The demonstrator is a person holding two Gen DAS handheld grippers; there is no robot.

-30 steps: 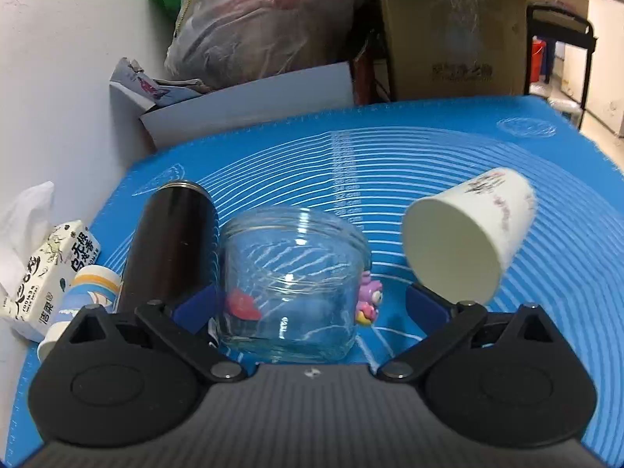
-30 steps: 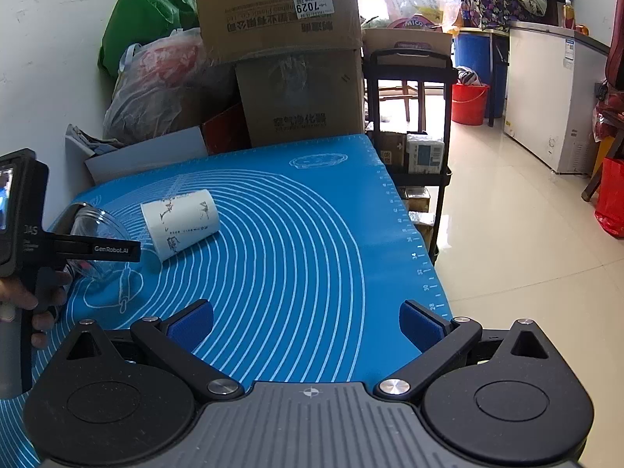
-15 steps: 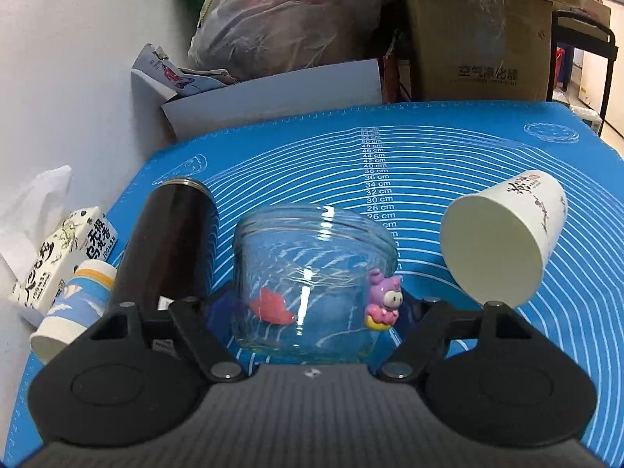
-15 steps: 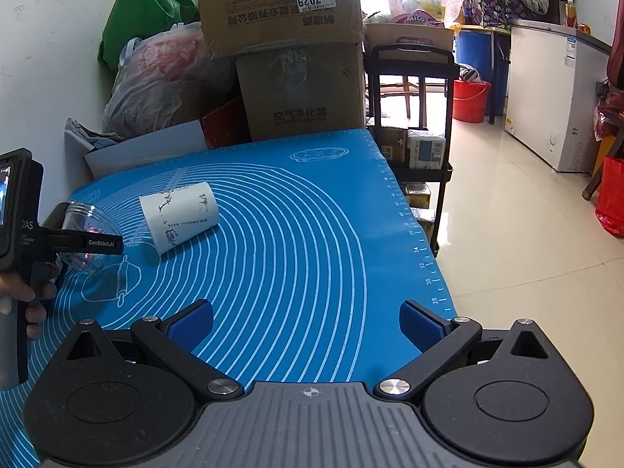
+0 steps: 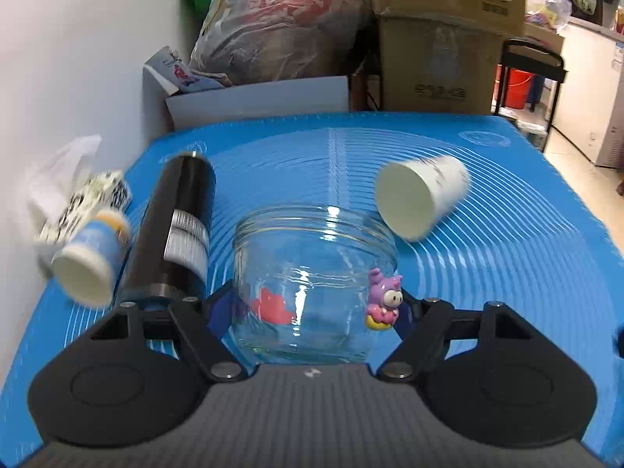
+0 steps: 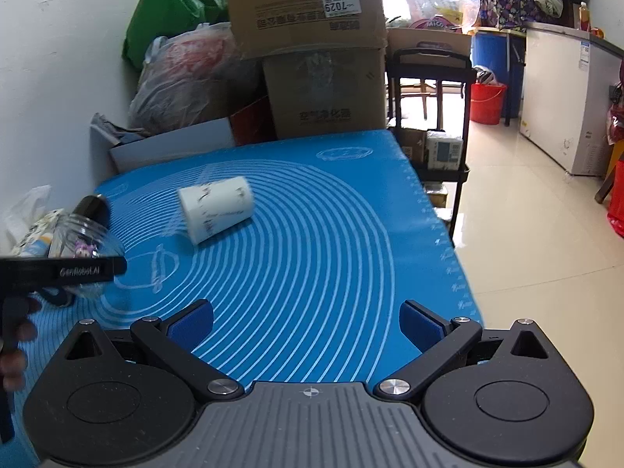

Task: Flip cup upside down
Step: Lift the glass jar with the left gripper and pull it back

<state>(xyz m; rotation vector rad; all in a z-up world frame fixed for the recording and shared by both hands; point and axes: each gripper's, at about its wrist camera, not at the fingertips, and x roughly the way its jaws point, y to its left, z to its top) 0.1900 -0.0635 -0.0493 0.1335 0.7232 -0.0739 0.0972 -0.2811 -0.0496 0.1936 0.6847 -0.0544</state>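
Note:
My left gripper [image 5: 316, 308] is shut on a clear glass cup [image 5: 312, 284] with a red sticker and a purple charm on its wall. The cup's mouth points away from me and it is held above the blue mat [image 5: 507, 234]. The glass cup [image 6: 84, 249] and the left gripper [image 6: 78, 271] also show at the left of the right wrist view. My right gripper [image 6: 306, 323] is open and empty, over the mat's near right part.
A white paper cup [image 5: 419, 199] lies on its side on the mat, also in the right wrist view [image 6: 214, 206]. A black flask [image 5: 175, 230], a small blue-and-white cup [image 5: 89, 257] and a tissue pack [image 5: 89, 202] lie at the left. Boxes and bags stand behind the table.
My left gripper closed on the glass cup and lifted it off the mat. The right gripper stayed open and shifted slightly.

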